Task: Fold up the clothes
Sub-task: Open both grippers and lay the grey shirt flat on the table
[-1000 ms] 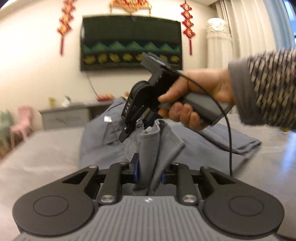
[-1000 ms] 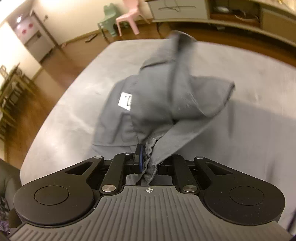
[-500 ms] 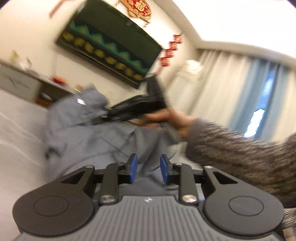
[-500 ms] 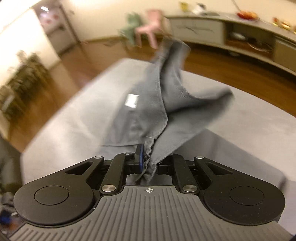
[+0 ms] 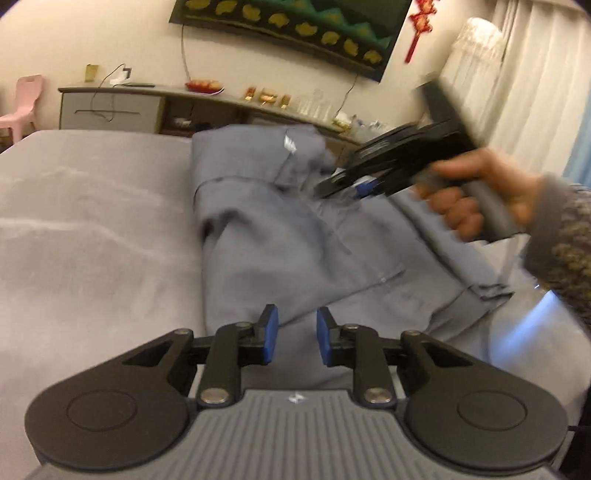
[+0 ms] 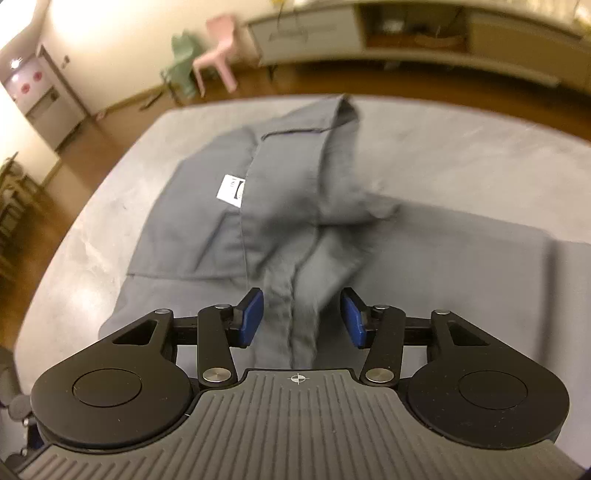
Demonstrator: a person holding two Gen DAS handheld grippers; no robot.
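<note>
Both the left tongs (image 5: pixel 292 334) and right tongs (image 6: pixel 301 318) gape wide, gripping nothing, above a rumpled grey garment (image 6: pixel 280 206) on the tabletop (image 5: pixel 92 229).

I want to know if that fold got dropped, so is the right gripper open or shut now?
Open. The right gripper has its blue fingers spread apart, and the gray garment lies loose between them, unpinched.

Pink chair (image 6: pixel 218 51) beside green chair (image 6: pixel 183 55) on wood floor (image 6: pixel 424 86). Long sideboard (image 5: pixel 110 107) against wall, red dish (image 5: pixel 204 85) on top. Dark screen (image 5: pixel 295 29) above; pale curtains (image 5: pixel 532 85) right.
</note>
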